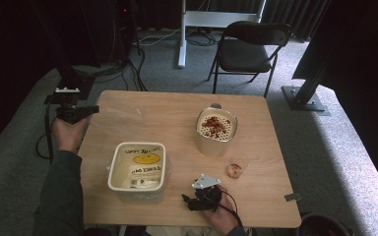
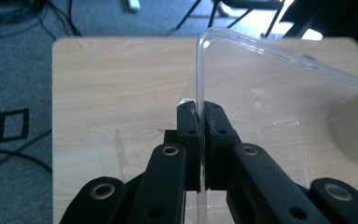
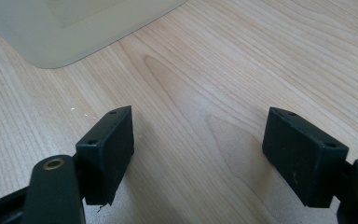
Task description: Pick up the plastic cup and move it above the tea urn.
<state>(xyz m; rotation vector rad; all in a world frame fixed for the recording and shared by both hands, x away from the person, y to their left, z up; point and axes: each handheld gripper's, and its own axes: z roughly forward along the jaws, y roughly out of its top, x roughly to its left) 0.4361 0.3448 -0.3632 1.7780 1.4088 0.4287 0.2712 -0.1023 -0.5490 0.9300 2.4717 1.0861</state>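
My left gripper point(image 2: 199, 112) is shut on the edge of a clear plastic lid point(image 2: 279, 93), which stands on edge above the wooden table point(image 2: 112, 84). In the high view this gripper point(image 1: 89, 109) is at the table's left edge, held in a hand. My right gripper point(image 3: 200, 140) stands open just above bare wood, with nothing between its jaws. In the high view it point(image 1: 192, 200) is near the front edge, right of a white tub point(image 1: 138, 169) with a yellow label. A corner of the tub point(image 3: 84, 23) lies ahead of it.
A white pot point(image 1: 216, 132) with a perforated insert and red pieces stands right of centre. In front of it is a small clear cup point(image 1: 235, 170) with red bits. A folding chair point(image 1: 248, 49) stands beyond the table. Cables lie on the carpet at the left.
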